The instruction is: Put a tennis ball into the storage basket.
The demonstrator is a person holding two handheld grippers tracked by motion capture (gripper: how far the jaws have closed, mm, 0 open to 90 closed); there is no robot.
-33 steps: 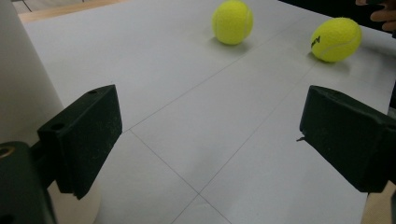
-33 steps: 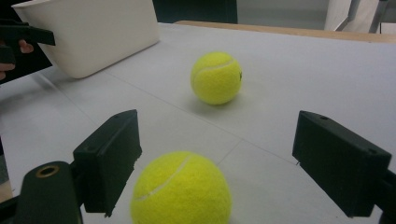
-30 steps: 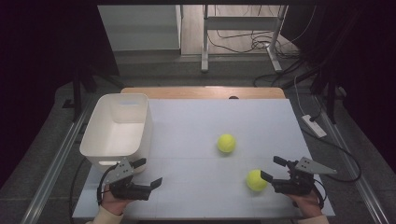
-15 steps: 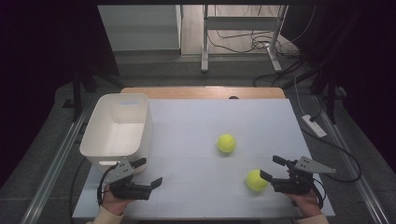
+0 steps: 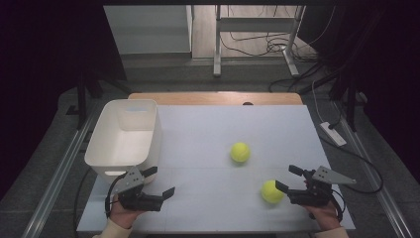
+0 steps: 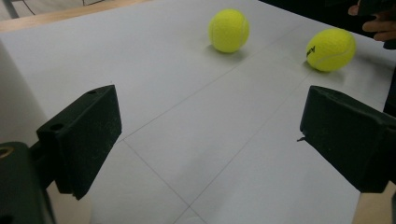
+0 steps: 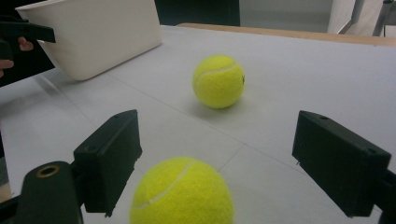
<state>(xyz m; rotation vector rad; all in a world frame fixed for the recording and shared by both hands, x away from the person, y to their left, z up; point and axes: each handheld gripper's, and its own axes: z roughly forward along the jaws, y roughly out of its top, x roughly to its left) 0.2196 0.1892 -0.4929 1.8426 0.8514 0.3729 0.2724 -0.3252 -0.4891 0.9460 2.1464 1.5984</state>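
Note:
Two yellow tennis balls lie on the white table (image 5: 198,124). The far ball (image 5: 240,152) (image 6: 229,30) (image 7: 218,81) rests mid-table. The near ball (image 5: 271,191) (image 6: 330,49) (image 7: 182,193) sits right at the mouth of my right gripper (image 5: 286,178) (image 7: 215,158), which is open, its jaws wide on either side and apart from the ball. My left gripper (image 5: 159,181) (image 6: 208,140) is open at the front left, with bare table between its jaws. A white bin (image 5: 130,102) (image 7: 98,37) stands empty at the left.
A wooden strip (image 5: 213,97) runs along the table's far edge. Beyond it are desk legs and cables on the floor (image 5: 257,47). A power strip (image 5: 333,133) lies off the right side. Metal rails (image 5: 59,168) flank the table at the left.

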